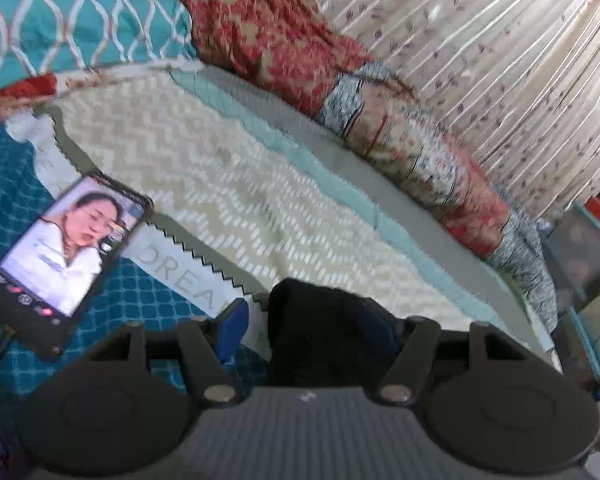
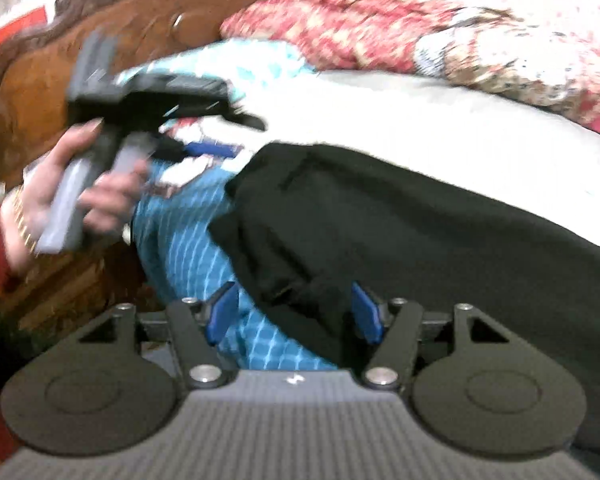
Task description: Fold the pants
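Note:
The black pants (image 2: 400, 224) lie spread across the bed, over the cream blanket and the teal sheet. My right gripper (image 2: 296, 314) is open, its blue pads on either side of the pants' near edge. My left gripper (image 1: 312, 320) is open, with a bunch of the black pants (image 1: 320, 320) between its blue pads. In the right wrist view the left gripper (image 2: 216, 148) shows at the left, held in a hand, above the teal sheet, blurred.
A phone (image 1: 68, 252) with a lit screen lies on the teal sheet (image 1: 140, 300) at the left. A cream zigzag blanket (image 1: 220, 184) covers the bed. A red floral quilt (image 1: 280, 32) is heaped along the far side by a curtain (image 1: 500, 60). A carved wooden headboard (image 2: 100, 24) stands behind.

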